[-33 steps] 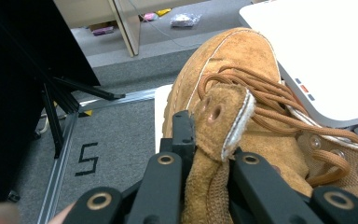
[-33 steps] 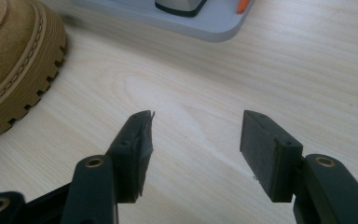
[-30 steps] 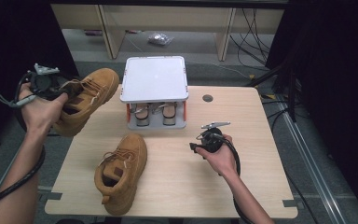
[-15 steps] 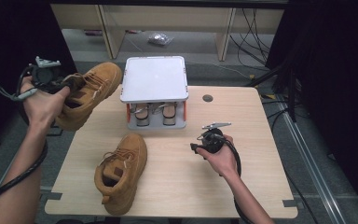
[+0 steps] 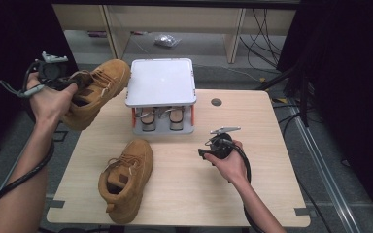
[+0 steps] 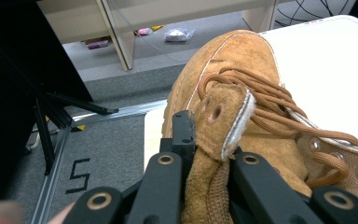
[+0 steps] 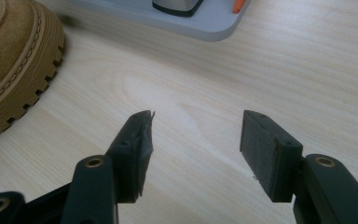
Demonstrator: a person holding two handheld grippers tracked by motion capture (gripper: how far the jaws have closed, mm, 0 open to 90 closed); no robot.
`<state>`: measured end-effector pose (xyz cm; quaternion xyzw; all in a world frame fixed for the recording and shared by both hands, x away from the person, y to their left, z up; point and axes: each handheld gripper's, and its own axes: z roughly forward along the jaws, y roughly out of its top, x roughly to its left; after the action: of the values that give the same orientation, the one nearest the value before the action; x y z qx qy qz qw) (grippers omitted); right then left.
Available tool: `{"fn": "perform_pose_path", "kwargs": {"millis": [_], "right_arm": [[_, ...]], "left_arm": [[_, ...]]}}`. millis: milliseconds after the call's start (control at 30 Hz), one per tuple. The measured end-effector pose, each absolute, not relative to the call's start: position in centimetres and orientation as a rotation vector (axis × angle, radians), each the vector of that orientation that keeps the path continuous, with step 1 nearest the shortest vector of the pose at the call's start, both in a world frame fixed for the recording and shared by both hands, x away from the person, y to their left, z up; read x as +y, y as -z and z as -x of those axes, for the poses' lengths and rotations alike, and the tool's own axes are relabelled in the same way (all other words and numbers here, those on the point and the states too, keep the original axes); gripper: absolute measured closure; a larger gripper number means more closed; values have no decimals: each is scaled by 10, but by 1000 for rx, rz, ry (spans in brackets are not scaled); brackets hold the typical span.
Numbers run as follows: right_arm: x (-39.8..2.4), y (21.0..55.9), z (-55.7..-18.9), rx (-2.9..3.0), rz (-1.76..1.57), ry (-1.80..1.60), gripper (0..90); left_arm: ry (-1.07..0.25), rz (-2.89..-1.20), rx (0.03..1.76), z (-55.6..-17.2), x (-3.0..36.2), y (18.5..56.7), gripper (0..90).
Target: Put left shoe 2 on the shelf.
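Left tongs [image 6: 205, 158] clamped on tongue of tan boot [image 5: 94, 92], pads pinching suede w/ laces spilling just beside; boot held up in air off bench [image 5: 272, 194], at left of grey rack [image 5: 161, 82], toe nearly touching rack's white top edge, sole tilted down toward bench corner. In left tongs' view, boot toe [image 6: 242, 60] seen against rack's white top, grey floor w/ a marked "5" below. Left hand [image 5: 48, 99] wrapped round tongs body, cable looping down along forearm. Second tan boot [image 5: 126, 177] lying on bench in front of rack, slightly left of rack's centre, toe pointing toward rack, opening facing front edge of bench, not touched by anything. Right tongs [image 7: 196, 144] open, nothing between pads, hovering low over bare wood just in front of rack's right corner; lugged sole of second boot [image 7: 14, 79] at far left in right tongs' view, rack's grey base edge [image 7: 205, 25] ahead. In high view right tongs [image 5: 213, 148] held in right hand [image 5: 230, 162], in front & a bit right of rack, well apart from second boot. Under rack's top, two dark shoe-like items [image 5: 162, 119] between orange posts; can't tell more. Small round dark hole [image 5: 216, 102] in bench just right of rack.
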<state>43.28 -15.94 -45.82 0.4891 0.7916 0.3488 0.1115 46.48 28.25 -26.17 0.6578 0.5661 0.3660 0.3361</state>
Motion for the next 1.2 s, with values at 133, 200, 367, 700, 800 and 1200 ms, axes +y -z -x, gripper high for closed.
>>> {"fn": "perform_pose_path", "kwargs": {"millis": [133,200,367,700,800,1200], "right_arm": [[-160,457,-432,2342,-1452,-1013,444],[-160,457,-432,2348,-1449,-1008,444],[-160,456,-432,2320,-1464,-1012,444],[-160,455,-431,2324,-1461,-1016,444],[-160,455,-431,2327,-1467,-1017,443],[-163,457,-431,2308,-1466,-1036,444]], "left_arm": [[-950,-1712,1463,-467,279,258,844],[-950,-1712,1460,-468,278,257,844],[-956,-1714,1456,-470,275,254,844],[-962,-1710,1441,-476,269,248,844],[-961,-1713,1436,-479,266,247,844],[-934,-1715,1427,-490,252,242,844]]}}
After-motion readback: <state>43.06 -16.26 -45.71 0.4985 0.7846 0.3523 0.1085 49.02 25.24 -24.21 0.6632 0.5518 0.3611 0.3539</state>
